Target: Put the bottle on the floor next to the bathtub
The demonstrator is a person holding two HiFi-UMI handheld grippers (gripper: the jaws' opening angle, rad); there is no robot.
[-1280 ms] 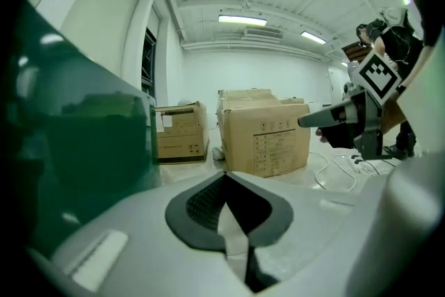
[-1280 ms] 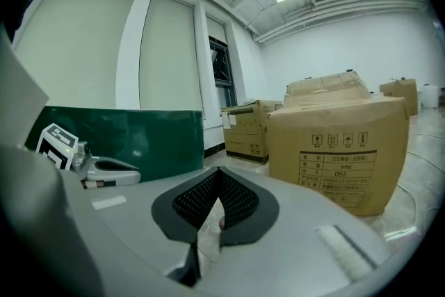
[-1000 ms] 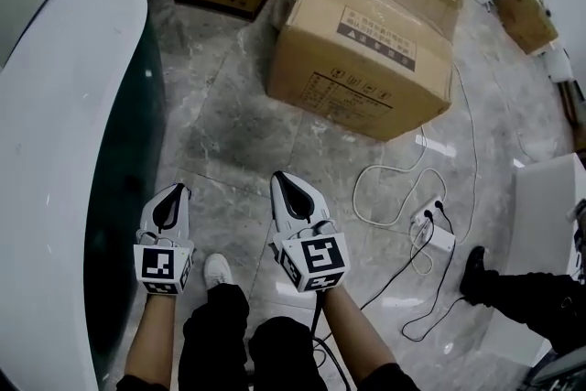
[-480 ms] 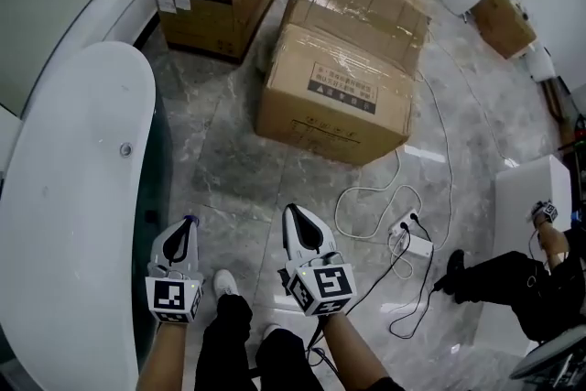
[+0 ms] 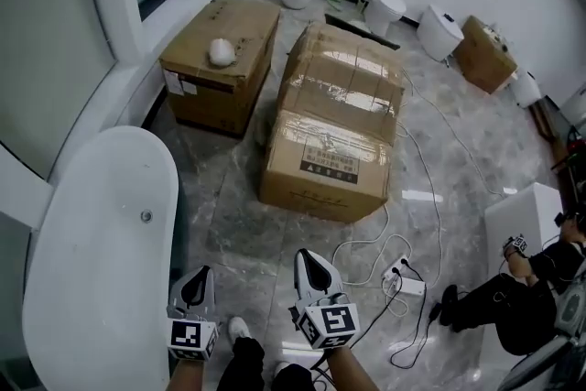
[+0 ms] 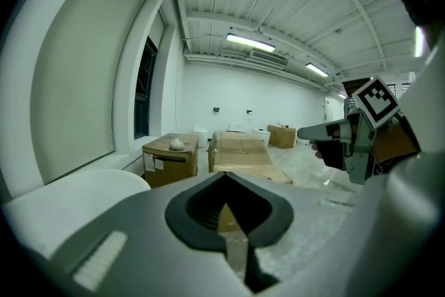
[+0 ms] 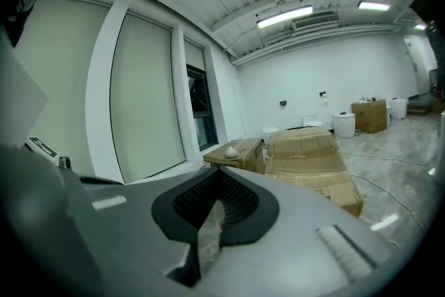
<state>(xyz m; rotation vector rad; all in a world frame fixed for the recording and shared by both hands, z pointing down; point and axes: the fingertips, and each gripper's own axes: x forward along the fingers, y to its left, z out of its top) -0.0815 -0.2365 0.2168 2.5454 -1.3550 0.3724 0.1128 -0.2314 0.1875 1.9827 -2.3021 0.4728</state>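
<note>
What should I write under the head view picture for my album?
Left gripper and right gripper, jaws shut and empty, above a floor beside a white bathtub and cardboard boxes.

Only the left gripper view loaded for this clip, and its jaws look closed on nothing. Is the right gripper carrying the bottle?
Observer: No. In its own view the right gripper has its jaws together, with nothing between them.
Operator: Is it already down by the tub, then?
Observer: Not that I can see. The head view shows only grey floor beside the bathtub.
Operator: Anything near the person's feet?
Observer: A corded power strip lies on the floor, off to the right of the right gripper.
</note>
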